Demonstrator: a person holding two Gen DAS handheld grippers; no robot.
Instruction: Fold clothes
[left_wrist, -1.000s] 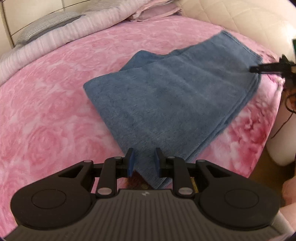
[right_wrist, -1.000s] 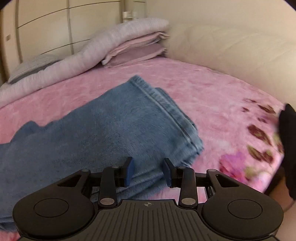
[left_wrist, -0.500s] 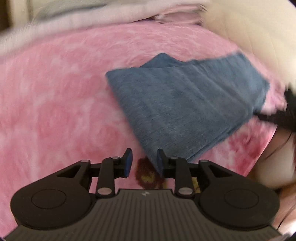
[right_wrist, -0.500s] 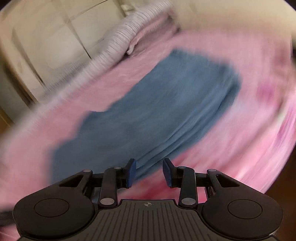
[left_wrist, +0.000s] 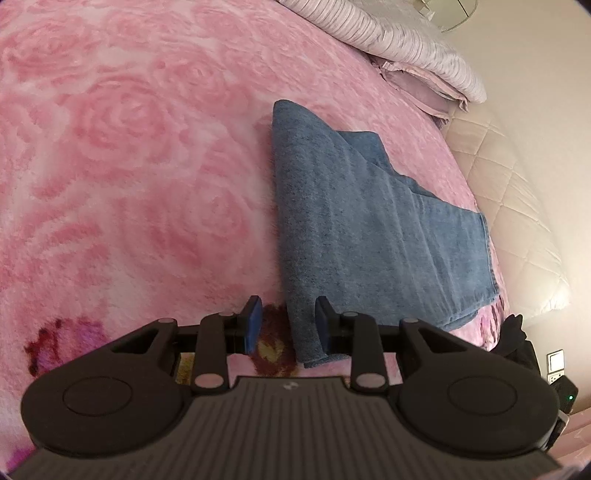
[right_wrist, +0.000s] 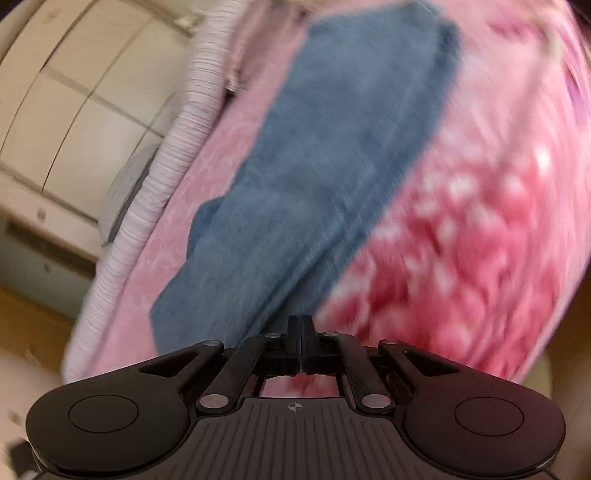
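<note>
A blue towel, folded into a long strip, lies on the pink rose-patterned blanket. My left gripper hovers over its near corner. The jaws are opening, and the towel's left edge runs between the blue pads without being pressed. In the blurred right wrist view the same towel stretches away diagonally. My right gripper is shut at the towel's near edge, pads together, with no cloth visible between them. I cannot tell whether it touches the towel.
Folded striped bedding and pillows lie at the bed's far end. A cream quilted headboard borders the towel's far side. Pale wardrobe doors stand beyond the bed. A dark object sits at the blanket's edge beside a wall switch.
Both views have rolled and swung across the bed. The right gripper's jaws closed fully. The left gripper's jaws widened and now straddle the towel's near corner.
</note>
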